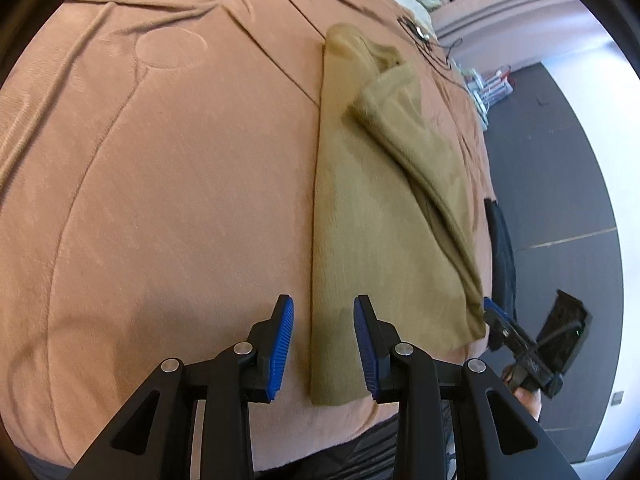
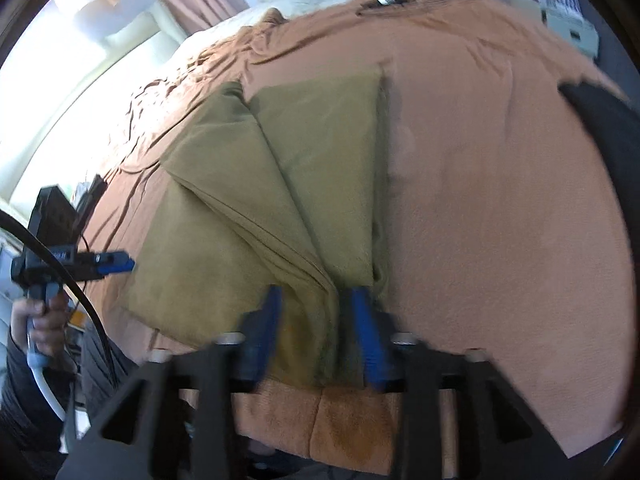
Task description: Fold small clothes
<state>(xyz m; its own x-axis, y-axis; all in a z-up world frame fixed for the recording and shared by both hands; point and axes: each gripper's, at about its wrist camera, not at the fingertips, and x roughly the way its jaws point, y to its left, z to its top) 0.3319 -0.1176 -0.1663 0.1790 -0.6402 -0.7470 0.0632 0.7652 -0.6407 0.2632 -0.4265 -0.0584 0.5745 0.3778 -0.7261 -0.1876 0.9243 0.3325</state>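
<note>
Jaws first: the right gripper [image 2: 314, 332] sits low centre in its own view with its blue pads parted, the bunched hem of the olive garment [image 2: 280, 184] lying between them. The pads look off the cloth, though motion blur makes contact hard to rule out. No earlier view to compare, so that is all I'll say of it.

Over to the left gripper [image 1: 323, 346], bottom centre of its frame: pads a moderate width apart, straddling the garment's near left corner from above, gripping nothing.

Outward now. The garment lies flat on the orange bedspread [image 1: 160, 200], centre-right of the left view, partly folded, with a sleeve or side panel thrown diagonally across the body and a ridge running from the upper middle down to the lower right edge.

Risks from here, as I judge them:
- That diagonal flap is loose. Any snag of the right pads on the bunched hem as they lift away would drag it open.
- The left jaws straddle a single edge; close too deep and they pinch bedspread along with the fabric.
- The garment's right edge lies near the bed's edge in the left view, so a sideways tug could slide it off.
</note>
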